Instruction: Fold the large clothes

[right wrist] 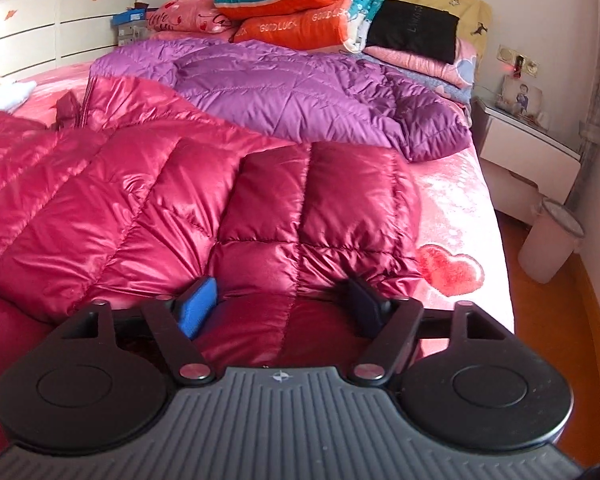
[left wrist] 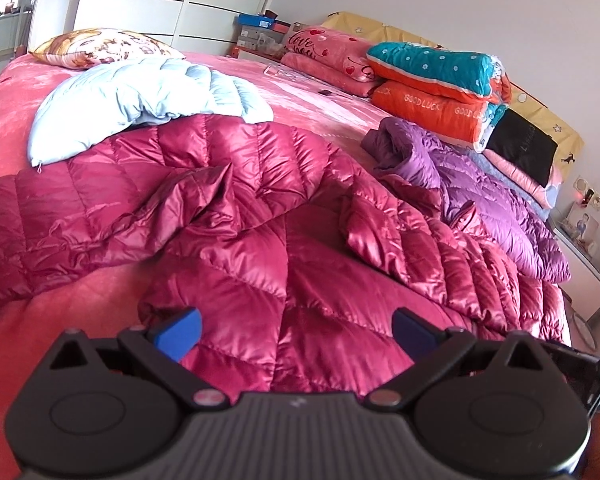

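Right tongs [right wrist: 282, 304] and left tongs [left wrist: 296, 334] both gape empty, lower centre, over red down jacket [right wrist: 148, 200]: light, puffy, slippery; take the hem.

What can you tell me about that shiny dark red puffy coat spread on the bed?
The dark red coat is a glossy, quilted down garment, stitched into puffy panels. It lies unfolded and crumpled across the pink bed cover, a rumpled fold bunched near its middle. A pale blue jacket overlaps its far edge; a purple jacket lies against its other side. Both tools, left and right, stand open at its near hem, fabric between the fingers.
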`<state>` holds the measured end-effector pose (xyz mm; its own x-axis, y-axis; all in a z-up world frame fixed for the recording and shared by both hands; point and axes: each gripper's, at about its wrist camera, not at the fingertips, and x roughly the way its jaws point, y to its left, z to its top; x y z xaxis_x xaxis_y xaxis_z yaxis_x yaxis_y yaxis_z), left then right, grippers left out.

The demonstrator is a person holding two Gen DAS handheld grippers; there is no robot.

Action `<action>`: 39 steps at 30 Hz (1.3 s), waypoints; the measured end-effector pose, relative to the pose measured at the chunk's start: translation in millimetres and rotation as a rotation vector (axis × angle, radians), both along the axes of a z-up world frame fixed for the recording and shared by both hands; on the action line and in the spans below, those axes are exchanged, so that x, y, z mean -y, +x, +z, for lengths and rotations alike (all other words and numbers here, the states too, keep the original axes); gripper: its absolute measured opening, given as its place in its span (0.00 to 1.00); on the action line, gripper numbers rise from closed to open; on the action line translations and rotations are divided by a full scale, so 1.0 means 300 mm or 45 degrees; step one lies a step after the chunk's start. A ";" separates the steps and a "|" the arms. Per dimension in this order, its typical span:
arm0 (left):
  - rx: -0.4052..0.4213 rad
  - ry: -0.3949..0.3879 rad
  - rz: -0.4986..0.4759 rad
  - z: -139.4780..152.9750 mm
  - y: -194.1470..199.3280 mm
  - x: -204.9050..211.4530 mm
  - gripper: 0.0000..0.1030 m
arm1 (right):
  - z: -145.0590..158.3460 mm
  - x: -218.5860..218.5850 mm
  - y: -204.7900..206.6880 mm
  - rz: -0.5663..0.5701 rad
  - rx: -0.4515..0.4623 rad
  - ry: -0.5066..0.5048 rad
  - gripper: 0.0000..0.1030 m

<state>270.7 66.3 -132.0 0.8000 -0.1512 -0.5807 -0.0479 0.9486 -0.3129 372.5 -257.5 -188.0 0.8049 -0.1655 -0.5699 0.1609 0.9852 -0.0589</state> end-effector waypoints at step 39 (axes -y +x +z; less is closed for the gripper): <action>-0.023 -0.281 0.653 0.172 -0.632 -0.449 0.98 | 0.144 -0.027 -0.799 0.123 0.080 0.260 1.00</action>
